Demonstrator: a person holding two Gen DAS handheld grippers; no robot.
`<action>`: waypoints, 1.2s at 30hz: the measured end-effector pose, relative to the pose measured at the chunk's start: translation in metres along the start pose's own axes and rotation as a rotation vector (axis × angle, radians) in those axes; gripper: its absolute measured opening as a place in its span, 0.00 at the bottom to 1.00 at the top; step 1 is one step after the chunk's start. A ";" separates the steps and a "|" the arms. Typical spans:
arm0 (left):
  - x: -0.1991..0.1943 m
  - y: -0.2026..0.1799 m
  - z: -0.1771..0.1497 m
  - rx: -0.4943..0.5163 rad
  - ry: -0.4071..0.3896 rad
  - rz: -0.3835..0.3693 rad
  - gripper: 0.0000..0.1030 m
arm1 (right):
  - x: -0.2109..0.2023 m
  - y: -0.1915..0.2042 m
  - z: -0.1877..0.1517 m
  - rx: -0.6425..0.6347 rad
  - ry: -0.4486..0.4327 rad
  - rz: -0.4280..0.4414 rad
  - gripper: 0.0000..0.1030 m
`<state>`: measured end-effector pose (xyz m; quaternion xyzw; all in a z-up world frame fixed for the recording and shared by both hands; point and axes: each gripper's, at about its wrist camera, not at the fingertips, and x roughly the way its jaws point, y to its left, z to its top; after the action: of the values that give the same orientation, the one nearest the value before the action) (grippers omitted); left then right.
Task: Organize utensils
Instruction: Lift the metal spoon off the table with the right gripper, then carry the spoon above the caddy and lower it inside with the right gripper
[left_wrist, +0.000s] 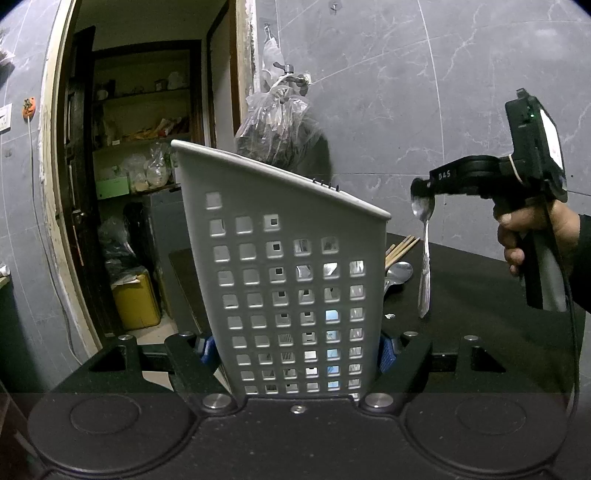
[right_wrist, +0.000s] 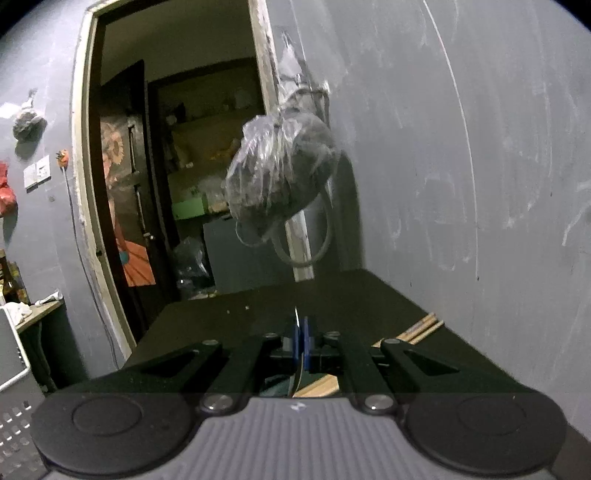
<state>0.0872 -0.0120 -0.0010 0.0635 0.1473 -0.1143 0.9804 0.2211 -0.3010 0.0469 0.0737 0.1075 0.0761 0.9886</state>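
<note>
My left gripper (left_wrist: 295, 350) is shut on a grey perforated utensil holder (left_wrist: 280, 258), its blue pads pressing both side walls; the holder stands upright on the black table (left_wrist: 480, 288) and fills the middle of the left wrist view. To its right my right gripper (left_wrist: 421, 190), held by a person's hand (left_wrist: 535, 236), is shut on the bowl of a steel spoon (left_wrist: 424, 269) that hangs handle-down above the table. In the right wrist view the right gripper (right_wrist: 301, 339) has its blue pads together with the thin spoon (right_wrist: 297, 373) edge-on between them.
Behind the holder lie another spoon (left_wrist: 399, 273) and wooden chopsticks (left_wrist: 400, 247), the chopsticks (right_wrist: 421, 328) also seen near the wall. A plastic bag (left_wrist: 277, 125) hangs from a tap on the grey tiled wall. An open doorway (left_wrist: 140, 166) with shelves is at the left.
</note>
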 end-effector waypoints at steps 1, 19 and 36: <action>0.000 0.000 0.000 -0.001 0.000 -0.001 0.75 | -0.002 0.002 0.000 -0.009 -0.018 -0.006 0.03; 0.000 0.000 0.000 0.000 0.001 0.000 0.75 | -0.058 0.047 -0.047 -0.424 -0.337 -0.090 0.03; 0.000 0.001 0.000 0.000 0.000 0.000 0.75 | -0.089 0.087 -0.007 -0.443 -0.449 0.038 0.03</action>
<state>0.0870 -0.0112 -0.0008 0.0634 0.1475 -0.1143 0.9804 0.1217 -0.2303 0.0727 -0.1263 -0.1343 0.0980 0.9780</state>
